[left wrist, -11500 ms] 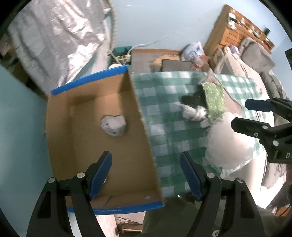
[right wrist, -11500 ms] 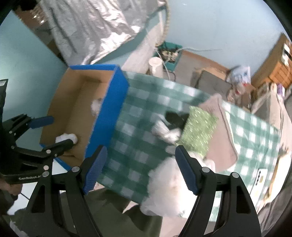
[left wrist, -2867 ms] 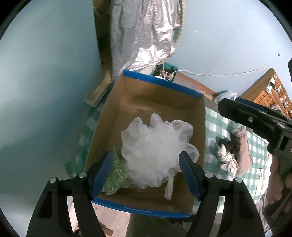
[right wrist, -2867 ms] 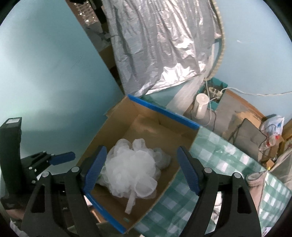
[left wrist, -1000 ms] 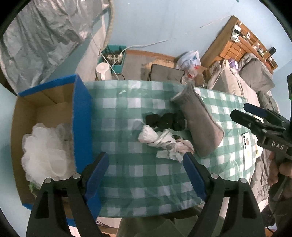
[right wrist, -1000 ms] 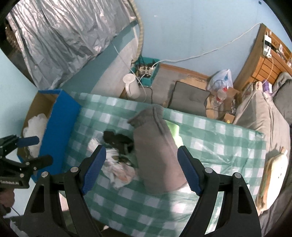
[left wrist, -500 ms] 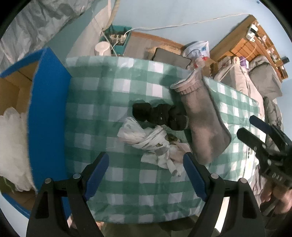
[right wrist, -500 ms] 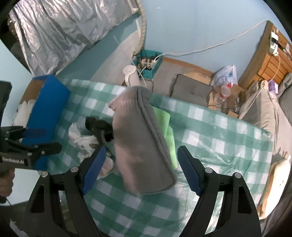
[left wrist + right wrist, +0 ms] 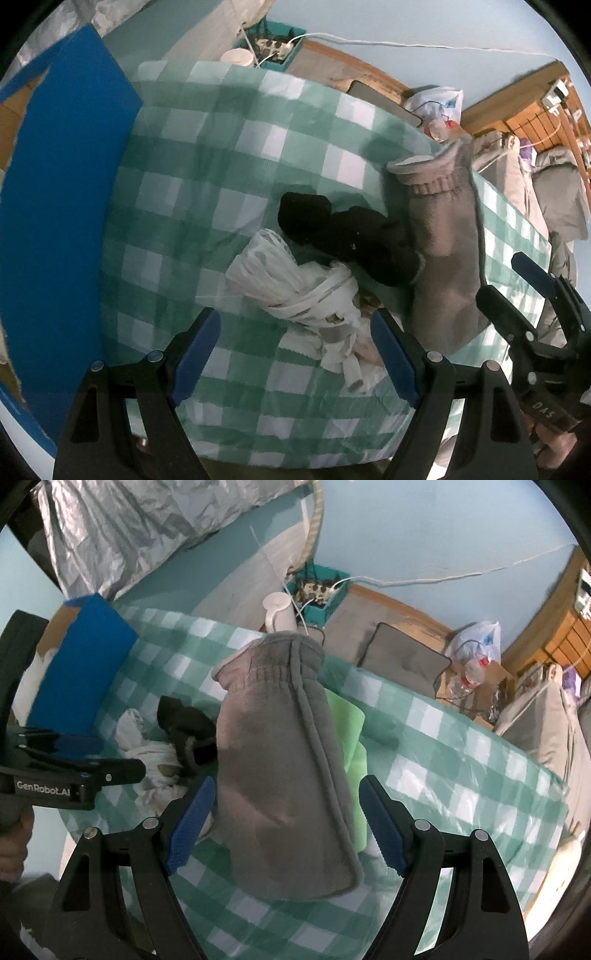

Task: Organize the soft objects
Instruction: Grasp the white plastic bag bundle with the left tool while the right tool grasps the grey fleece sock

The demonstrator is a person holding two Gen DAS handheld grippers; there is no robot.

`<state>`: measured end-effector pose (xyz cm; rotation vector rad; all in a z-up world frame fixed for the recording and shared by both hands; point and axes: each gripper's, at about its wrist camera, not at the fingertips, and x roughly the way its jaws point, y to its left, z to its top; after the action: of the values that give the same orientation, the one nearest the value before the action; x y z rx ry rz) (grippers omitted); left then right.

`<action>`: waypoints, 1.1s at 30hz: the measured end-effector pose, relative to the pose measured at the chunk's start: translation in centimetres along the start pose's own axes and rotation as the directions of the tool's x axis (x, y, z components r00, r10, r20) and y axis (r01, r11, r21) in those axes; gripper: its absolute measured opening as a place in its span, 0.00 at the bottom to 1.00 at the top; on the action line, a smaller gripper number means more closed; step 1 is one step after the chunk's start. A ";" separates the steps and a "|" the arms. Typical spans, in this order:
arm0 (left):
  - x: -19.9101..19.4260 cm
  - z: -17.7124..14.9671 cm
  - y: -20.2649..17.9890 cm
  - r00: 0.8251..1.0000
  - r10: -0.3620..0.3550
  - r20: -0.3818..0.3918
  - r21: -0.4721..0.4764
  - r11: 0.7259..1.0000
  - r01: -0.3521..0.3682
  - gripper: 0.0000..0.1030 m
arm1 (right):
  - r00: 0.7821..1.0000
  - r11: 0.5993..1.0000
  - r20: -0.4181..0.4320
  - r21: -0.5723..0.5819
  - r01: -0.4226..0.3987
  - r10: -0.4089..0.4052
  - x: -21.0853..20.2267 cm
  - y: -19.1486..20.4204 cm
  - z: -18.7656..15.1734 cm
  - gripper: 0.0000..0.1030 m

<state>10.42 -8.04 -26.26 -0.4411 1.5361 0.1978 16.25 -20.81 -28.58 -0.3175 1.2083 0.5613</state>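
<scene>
On the green checked tablecloth [image 9: 207,155] lie a crumpled white patterned cloth [image 9: 306,291], a black sock bundle [image 9: 347,236] and a grey fleece cover [image 9: 443,251]. My left gripper [image 9: 295,354] is open, low over the white cloth. My right gripper [image 9: 284,823] is open, its jaws either side of the grey fleece cover [image 9: 280,760], which lies on a light green cloth [image 9: 347,731]. The white cloth [image 9: 151,757] and black bundle [image 9: 188,723] sit left of it. The blue-sided cardboard box [image 9: 55,206] stands at the left.
The box [image 9: 81,668] holds white mesh at its edge. Beyond the table's far edge are a white jug [image 9: 279,613], a teal bin with a power strip [image 9: 317,587], a dark cushion [image 9: 402,661] and a plastic bag [image 9: 476,638]. A bed lies at the right.
Both grippers have come down closer to the table. The left one now hangs over the white cloth; the right one now straddles the grey cover. The box has slid to the left edge.
</scene>
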 end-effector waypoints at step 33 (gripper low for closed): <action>-0.2 -2.0 1.7 0.999 0.034 0.042 0.143 0.989 -0.039 0.49 | 0.974 0.965 -0.044 -0.150 0.214 -0.222 4.0 4.0 0.4 0.22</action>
<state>7.87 -7.28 -26.32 -0.2936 1.5089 0.1224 15.24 -16.36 -31.97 -0.5871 1.1752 0.4502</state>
